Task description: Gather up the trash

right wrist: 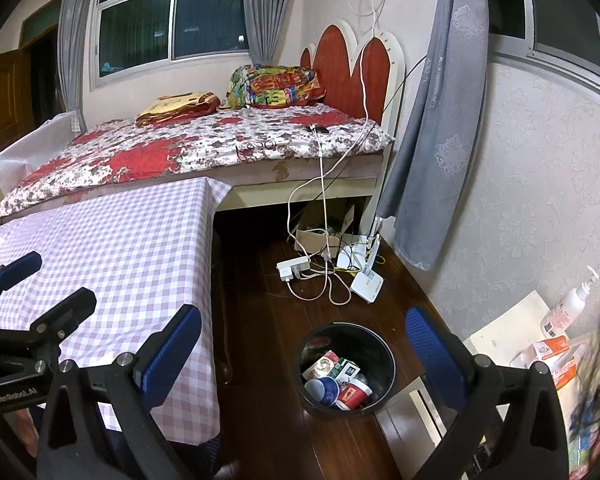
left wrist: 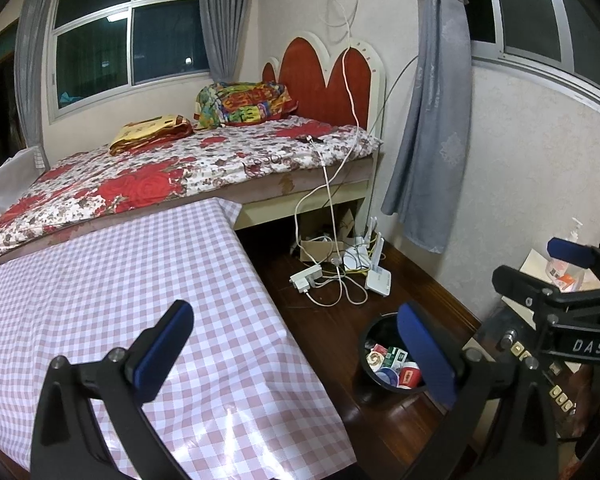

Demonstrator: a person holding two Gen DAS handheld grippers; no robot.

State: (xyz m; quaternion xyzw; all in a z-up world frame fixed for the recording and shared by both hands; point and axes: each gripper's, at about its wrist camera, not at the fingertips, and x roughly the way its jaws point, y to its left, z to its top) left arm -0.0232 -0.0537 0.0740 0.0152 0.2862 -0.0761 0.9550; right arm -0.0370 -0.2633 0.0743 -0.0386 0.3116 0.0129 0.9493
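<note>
So we've got both grippers up in the air with nothing in them: the left gripper (left wrist: 296, 344) has its blue-padded fingers spread wide, hanging over the edge of the table with the pink checked tablecloth (left wrist: 132, 280), and the right gripper (right wrist: 304, 344) is just as wide open, hovering above the dark wooden floor (right wrist: 260, 360). Right between the right one's fingers, down on the floor, sits the black round trash bin (right wrist: 386, 364), just beside the table's corner. It's holding the trash (right wrist: 340, 380): a couple of small printed cartons, a red-and-white paper cup and something blue and round, all loosely piled. From the left wrist view we only catch the bin partly, since the left gripper's right finger cuts across it. Further back on the floor there's a white power strip (right wrist: 294, 268) with a tangle of white cables, plus a white router (right wrist: 366, 284) near the grey curtain (right wrist: 432, 140). The bed (right wrist: 220, 140) with the red floral cover runs behind the table. Off to the right, a white pump bottle (right wrist: 568, 308) stands by the wall.
</note>
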